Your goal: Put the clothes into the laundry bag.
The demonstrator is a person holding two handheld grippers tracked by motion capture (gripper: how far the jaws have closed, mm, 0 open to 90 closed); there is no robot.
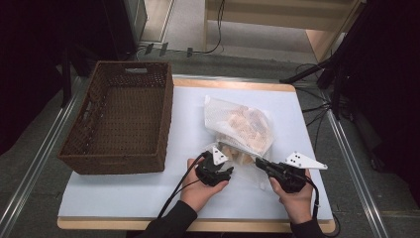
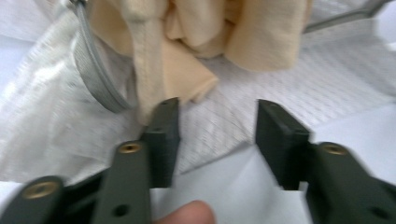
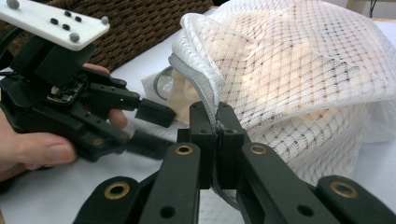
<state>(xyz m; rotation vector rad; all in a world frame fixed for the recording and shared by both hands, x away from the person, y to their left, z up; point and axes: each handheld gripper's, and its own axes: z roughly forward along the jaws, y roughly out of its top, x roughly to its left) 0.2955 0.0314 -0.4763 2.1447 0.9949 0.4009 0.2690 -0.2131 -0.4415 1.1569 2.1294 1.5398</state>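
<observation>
Nearest the high camera, two hands hold the grippers at the table's front edge. Behind them the white rectangular table top (image 1: 148, 188) carries everything else. At ten o'clock on it stands the dark brown woven wicker basket (image 1: 119, 119), rectangular with cut-out handles; what shows of its floor is bare. At about one o'clock from the hands lies the white mesh laundry bag (image 1: 242, 126), bulging with pale peach folded cloth (image 1: 245, 124), its open mouth turned toward six o'clock, between the two grippers.

The right gripper (image 3: 217, 122) has its jaws pressed together on the grey-bound rim of the bag's mouth (image 3: 205, 91), holding that edge up, so the opening stays lifted. The left gripper (image 2: 217, 135) sits at the mouth with its jaws partly apart; nothing is clamped between them. One pad is just beside a corner of the peach cloth (image 2: 187, 70) that spills out past the grey rim, and the mesh lies under the gap. In the right gripper view the left gripper (image 3: 152, 126) points in at nine o'clock of the opening.

By my reading the work is emptying the bag into the basket, and it stands early: the mouth is open and held, a first piece of cloth is within reach but not gripped, and most of the cloth is inside the mesh.
</observation>
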